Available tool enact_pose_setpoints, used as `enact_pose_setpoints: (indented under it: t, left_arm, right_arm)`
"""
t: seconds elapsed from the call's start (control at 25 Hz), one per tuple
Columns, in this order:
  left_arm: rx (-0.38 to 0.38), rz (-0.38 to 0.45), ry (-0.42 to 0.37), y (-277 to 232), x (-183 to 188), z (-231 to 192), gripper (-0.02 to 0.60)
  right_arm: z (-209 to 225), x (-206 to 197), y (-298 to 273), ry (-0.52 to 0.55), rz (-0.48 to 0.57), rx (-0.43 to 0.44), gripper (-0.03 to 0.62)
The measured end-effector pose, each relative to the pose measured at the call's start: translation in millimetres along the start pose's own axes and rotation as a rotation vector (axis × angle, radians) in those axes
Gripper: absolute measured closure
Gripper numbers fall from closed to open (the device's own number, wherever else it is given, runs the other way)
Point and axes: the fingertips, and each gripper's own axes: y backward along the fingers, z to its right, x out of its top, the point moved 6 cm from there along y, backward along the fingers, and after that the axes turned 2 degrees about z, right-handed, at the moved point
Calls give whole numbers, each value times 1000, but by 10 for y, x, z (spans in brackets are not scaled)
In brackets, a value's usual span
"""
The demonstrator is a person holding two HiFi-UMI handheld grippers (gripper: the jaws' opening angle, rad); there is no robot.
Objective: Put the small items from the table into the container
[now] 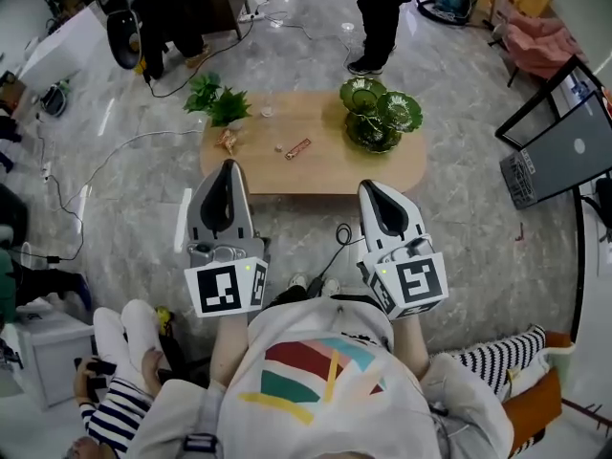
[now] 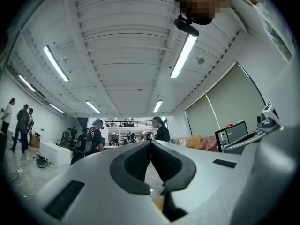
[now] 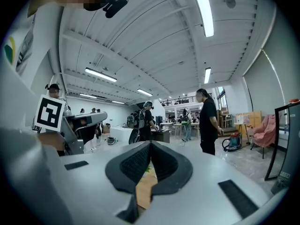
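A low wooden table stands ahead of me on the floor. Small items lie on its left half: an orange piece, a small round thing, a tiny bit and a red-brown bar. A green leaf-shaped container stands at the table's right end. My left gripper and right gripper hover side by side short of the table's near edge. Both are shut and hold nothing. In the left gripper view the pads meet at their tips. So do the pads in the right gripper view.
A potted green plant stands at the table's left end. A person stands beyond the table. A dark monitor on a stand is at the right. Cables run over the floor at the left. A seated person's striped sleeve shows at the lower left.
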Motion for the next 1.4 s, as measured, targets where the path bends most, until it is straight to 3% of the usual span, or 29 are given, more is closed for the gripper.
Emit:
enact_pose_setpoints:
  t: [0.36, 0.56, 0.92, 1.2, 1.4]
  left_arm:
    - [46, -16, -7, -71, -116, 164, 574]
    - [40, -13, 3, -429, -305, 32, 574]
    - [22, -15, 48, -1589, -796, -660, 574]
    - [-10, -25, 33, -2390, -1111, -1497, 574]
    - [-1, -38, 45, -2767, -1277, -1848, 574]
  right_arm:
    - [268, -277, 86, -56, -59, 47, 579]
    - [432, -340, -193, -51, -79, 16, 579]
    - [693, -305, -1533, -15, -99, 2, 579]
    - [576, -234, -2892, 5, -137, 30, 579]
    - [601, -269, -3437, -6, -158, 26, 579]
